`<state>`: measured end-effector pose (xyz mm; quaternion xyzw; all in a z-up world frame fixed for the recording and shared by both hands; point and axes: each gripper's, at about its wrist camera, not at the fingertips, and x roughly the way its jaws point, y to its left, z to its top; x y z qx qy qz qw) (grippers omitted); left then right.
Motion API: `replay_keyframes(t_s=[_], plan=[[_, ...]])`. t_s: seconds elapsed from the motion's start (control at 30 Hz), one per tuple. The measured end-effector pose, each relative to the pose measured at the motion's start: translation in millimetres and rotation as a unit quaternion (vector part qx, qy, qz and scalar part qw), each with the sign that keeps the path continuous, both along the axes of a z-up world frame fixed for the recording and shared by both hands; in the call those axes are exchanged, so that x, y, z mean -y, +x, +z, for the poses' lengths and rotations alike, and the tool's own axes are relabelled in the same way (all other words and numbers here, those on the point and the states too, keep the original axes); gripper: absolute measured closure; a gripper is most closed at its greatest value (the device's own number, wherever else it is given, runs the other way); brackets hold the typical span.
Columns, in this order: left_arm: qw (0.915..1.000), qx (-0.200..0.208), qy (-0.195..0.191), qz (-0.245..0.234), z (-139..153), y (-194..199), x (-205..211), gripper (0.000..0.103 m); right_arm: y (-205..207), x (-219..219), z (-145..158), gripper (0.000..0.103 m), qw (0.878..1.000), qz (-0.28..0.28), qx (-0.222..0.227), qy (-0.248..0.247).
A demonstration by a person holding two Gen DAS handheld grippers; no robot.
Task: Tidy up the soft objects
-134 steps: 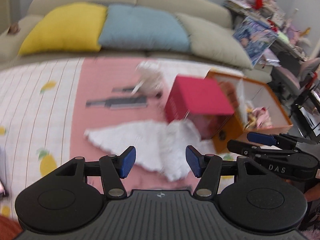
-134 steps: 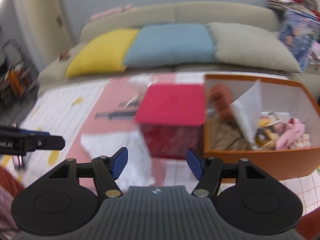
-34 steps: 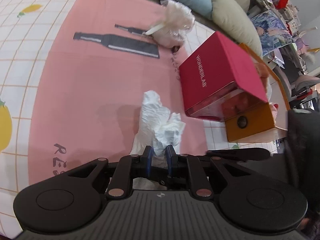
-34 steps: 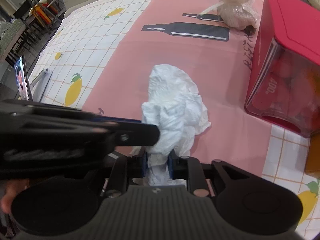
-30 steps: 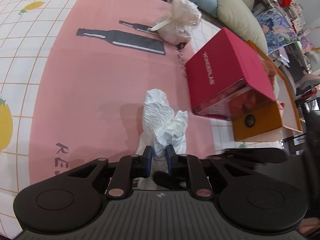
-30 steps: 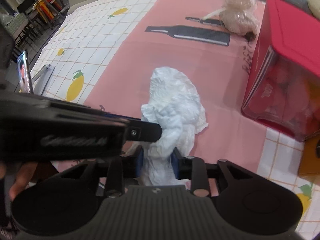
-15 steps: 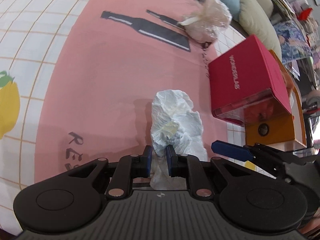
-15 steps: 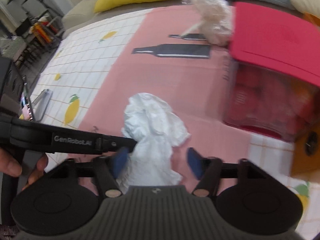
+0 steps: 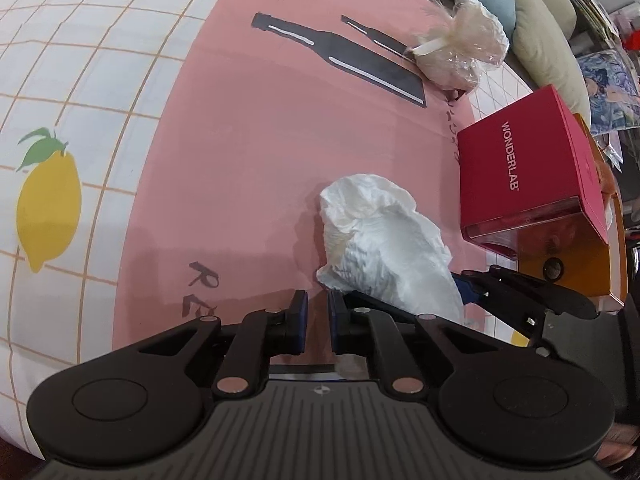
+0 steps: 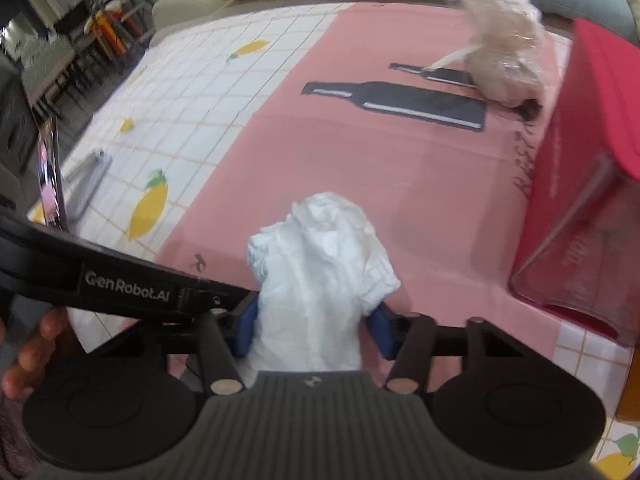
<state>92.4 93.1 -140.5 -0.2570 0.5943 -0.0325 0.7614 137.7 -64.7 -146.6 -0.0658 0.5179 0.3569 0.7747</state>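
Both grippers met at the white cloth (image 9: 384, 248) on the pink table (image 9: 248, 152): the left gripper (image 9: 317, 322) had its jaws nearly together with nothing visible between them, just beside the cloth's edge. The right gripper (image 10: 312, 330) stood parted, the cloth bunched between its fingers. A red box (image 9: 524, 176) stood near, a plastic bundle (image 9: 460, 56) well apart.

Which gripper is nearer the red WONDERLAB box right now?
Right. The right gripper reaches in on the red box's side of the white cloth; the left gripper sits on the far side.
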Motion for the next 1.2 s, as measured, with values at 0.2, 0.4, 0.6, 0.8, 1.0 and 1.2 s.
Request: replay_keyframes(t_s=[0.2,0.4,0.6,0.8,1.0,1.2], plan=[[0.9986,0.029,0.037,-0.024,12,-2,7,0.091,-3,-6,1,0.079,0.999,0.021,0.016,-0.02],[0.9893,0.09,0.089,-0.073,36,2,15,0.091,0,-4,13,0.084,0.999,0.008,0.022,-0.038],[0.9631,0.165,0.156,-0.144,75,21,28,0.079,18,13,61,0.084,0.999,-0.025,0.025,-0.027],[0.9346,0.253,0.174,-0.179,120,60,37,0.045,41,35,122,0.083,0.994,-0.06,0.089,-0.001],[0.8999,0.296,0.201,-0.249,128,113,67,0.024,77,65,135,0.083,0.986,-0.131,0.105,-0.011],[0.8887,0.278,0.214,-0.295,102,160,94,0.018,92,90,134,0.082,0.979,-0.178,0.098,-0.002]])
